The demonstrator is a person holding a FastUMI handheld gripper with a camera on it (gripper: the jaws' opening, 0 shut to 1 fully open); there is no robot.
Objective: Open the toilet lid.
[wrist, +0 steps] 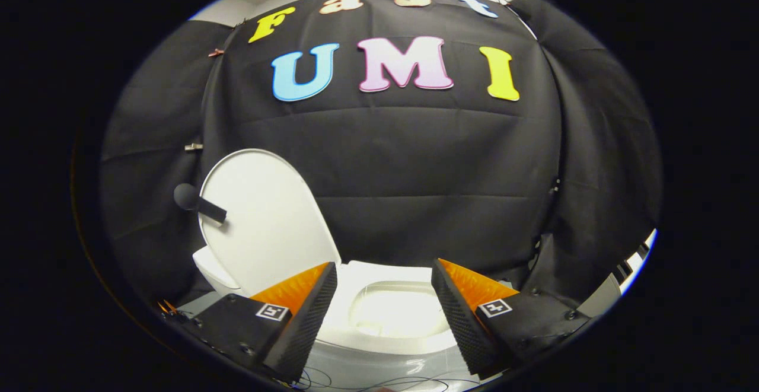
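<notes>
The white toilet lid (264,220) stands raised, swung up to the left and leaning back toward the black cloth. A black rod with a round knob (195,201) sticks out from its left edge. The white seat and bowl (394,315) lie uncovered just ahead of and between my fingers. My gripper (384,276) is open, its black-and-orange fingers (305,303) spread wide with nothing between them, a little back from the bowl. The left finger sits right of the lid's lower edge and apart from it.
Black cloth walls close in behind and on both sides of the toilet. Thin wires (379,380) lie on the pale floor in front of the bowl. A white and grey object (628,273) shows at the far right past the cloth.
</notes>
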